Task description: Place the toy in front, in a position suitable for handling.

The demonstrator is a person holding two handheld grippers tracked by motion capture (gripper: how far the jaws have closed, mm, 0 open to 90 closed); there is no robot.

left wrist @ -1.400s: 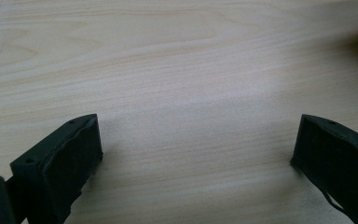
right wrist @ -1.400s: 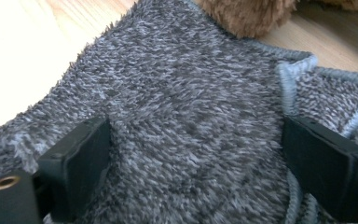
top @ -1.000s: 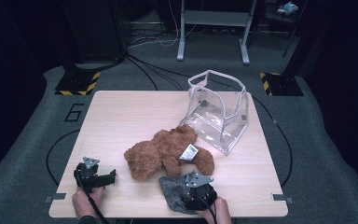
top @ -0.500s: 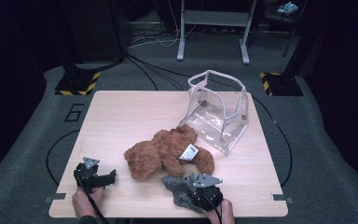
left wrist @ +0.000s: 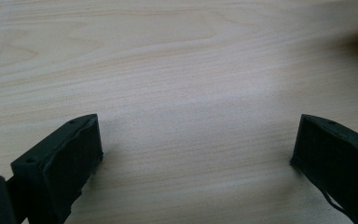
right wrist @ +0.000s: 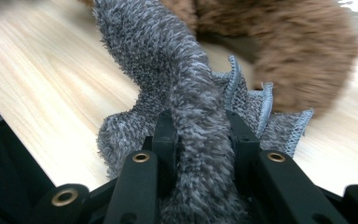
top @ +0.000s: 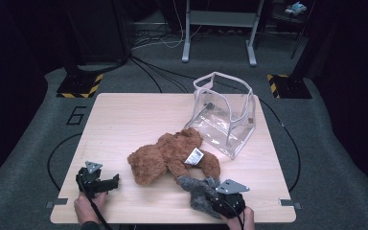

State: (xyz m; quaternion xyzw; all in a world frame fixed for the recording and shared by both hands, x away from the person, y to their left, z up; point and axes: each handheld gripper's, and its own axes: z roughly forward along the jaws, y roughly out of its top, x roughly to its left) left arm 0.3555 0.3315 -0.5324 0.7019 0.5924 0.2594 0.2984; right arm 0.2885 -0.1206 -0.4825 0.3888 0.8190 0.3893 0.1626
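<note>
Careful: your right gripper (right wrist: 200, 135) pinches only a fold of the grey fleece cloth (right wrist: 177, 70), which may slip or snag the teddy bear (top: 172, 155); your left gripper (left wrist: 191, 140) sits open

The whole wooden table (top: 139, 120) is seen from a fixed camera set high above its near edge and aimed forward and down, with the dark floor taken in beyond its far side. Bare tabletop is viewed very closely and low along the left gripper (left wrist: 196, 144), a patch also covered at the near left of the high view. From the right gripper (right wrist: 200, 135) the grey cloth (right wrist: 186, 84) and brown teddy bear (right wrist: 279, 51) are seen close up, both also caught near right from above.
</note>
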